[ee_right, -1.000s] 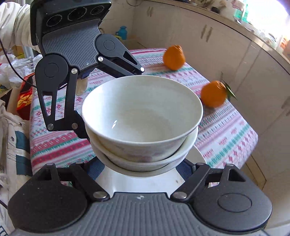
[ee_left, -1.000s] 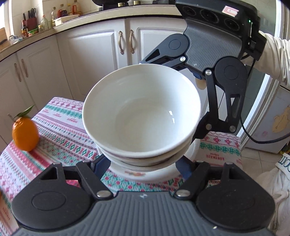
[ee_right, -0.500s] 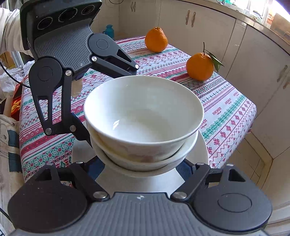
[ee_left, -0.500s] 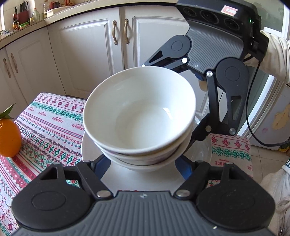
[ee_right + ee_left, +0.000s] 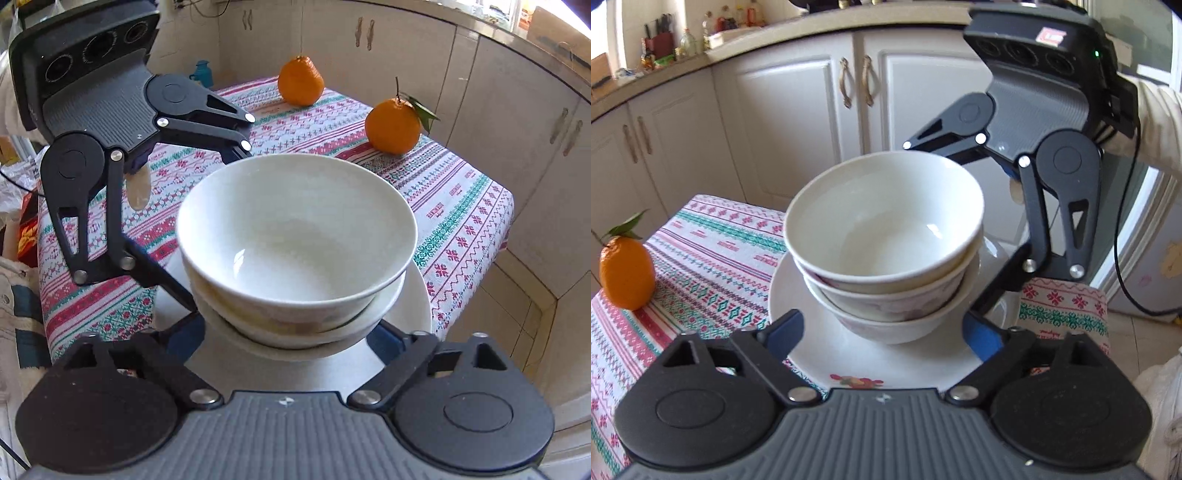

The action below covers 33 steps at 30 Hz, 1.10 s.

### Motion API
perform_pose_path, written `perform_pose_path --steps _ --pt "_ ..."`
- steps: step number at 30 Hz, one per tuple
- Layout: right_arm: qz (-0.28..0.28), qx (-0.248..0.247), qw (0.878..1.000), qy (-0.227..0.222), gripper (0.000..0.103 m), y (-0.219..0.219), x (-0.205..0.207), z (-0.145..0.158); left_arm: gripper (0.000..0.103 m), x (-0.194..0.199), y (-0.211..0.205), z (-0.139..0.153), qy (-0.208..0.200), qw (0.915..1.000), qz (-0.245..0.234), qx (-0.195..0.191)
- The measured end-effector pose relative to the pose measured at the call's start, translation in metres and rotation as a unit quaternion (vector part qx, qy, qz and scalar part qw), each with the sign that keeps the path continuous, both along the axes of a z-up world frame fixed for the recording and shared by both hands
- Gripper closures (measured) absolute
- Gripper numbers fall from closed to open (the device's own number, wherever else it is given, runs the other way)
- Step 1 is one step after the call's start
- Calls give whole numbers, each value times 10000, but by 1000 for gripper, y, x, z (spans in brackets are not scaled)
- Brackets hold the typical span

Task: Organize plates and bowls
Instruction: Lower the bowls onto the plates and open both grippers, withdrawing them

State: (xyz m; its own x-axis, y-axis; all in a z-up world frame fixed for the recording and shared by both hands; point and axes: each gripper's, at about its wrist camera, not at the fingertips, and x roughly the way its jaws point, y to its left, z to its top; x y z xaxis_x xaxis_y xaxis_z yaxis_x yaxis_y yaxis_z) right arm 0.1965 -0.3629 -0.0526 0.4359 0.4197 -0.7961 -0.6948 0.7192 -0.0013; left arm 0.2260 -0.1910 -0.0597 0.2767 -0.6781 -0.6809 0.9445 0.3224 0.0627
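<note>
Kitchen in daylight

White cabinets (image 5: 798,122) line the far walls under a beige worktop (image 5: 820,26); tiled floor (image 5: 517,295) at right.

Patterned tablecloth (image 5: 458,206) in red, green and white stripes. Two oranges (image 5: 301,80) on it, well apart, one with a leafy stem (image 5: 393,125). White cupboards (image 5: 798,125) behind, bottles (image 5: 687,38) on the counter (image 5: 820,18), blue jug (image 5: 202,73) beyond.

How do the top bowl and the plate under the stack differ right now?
The top bowl is deep and plain inside; the plate is flat and shows a small floral print at its rim. The top bowl sits nested in the lower bowls; the plate lies on the tablecloth and carries them. Both are white.
</note>
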Motion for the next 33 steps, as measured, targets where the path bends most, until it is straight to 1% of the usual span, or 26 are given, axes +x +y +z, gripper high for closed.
perform_pose_path --steps 3,4,5,6,7,9,10,12,13,15,16,17,18,19,21,23,26,29,33 --pt "-271 -30 9996 -51 0 2 -13 6 6 -9 15 6 -79 9988 454 -160" --pt "-406 -69 9991 -104 0 3 -19 9 5 -13 22 10 -39 9973 678 -274" --pt "-562 -107 9982 -179 0 4 -25 12 3 -17 29 13 -23 9952 891 -406" --pt "-756 -135 9967 -261 0 5 -32 15 0 -23 36 16 -32 9920 1136 -557" --pt "-1018 -148 9942 -329 0 6 -39 18 1 -29 42 19 -82 9881 1381 -674" --pt "-1676 -106 9850 -410 0 10 -50 23 1 -42 52 24 -232 9773 1915 -874" --pt "-2144 -60 9759 -410 0 11 -55 24 1 -48 55 26 -264 9712 2182 -920" --pt "-3004 35 9530 -380 0 14 -63 25 1 -58 59 30 -246 9596 2650 -909" --pt "-3488 59 9365 -361 0 16 -67 24 1 -60 60 32 -216 9509 2967 -854" --pt "-4133 70 9097 -405 0 23 -80 25 1 -66 63 35 -148 9333 3493 -819" --pt "-4356 83 8989 -467 0 28 -87 26 1 -69 65 37 -109 9257 3694 -801" --pt "-4506 92 8910 -548 0 34 -93 28 1 -72 66 39 -89 9214 3809 -770" --pt "-4604 129 8853 -635 0 41 -101 31 1 -77 71 42 -89 9184 3884 -754" --pt "-4649 167 8824 -702 0 47 -107 35 1 -82 73 45 -130 9167 3925 -737" --pt "-4662 236 8803 -854 0 58 -117 43 1 -96 76 51 -299 9152 3953 -725" --pt "-4674 207 8782 -999 0 68 -125 51 1 -106 79 56 -376 9135 3990 -700" --pt "-4670 196 8760 -1188 0 78 -134 59 1 -118 84 61 -416 9082 4102 -713" --pt "-4695 242 8729 -1306 0 82 -147 65 1 -125 87 65 -429 9066 4132 -745" --pt "-4693 290 8719 -1365 0 85 -156 69 1 -132 89 68 -468 9037 4185 -775"
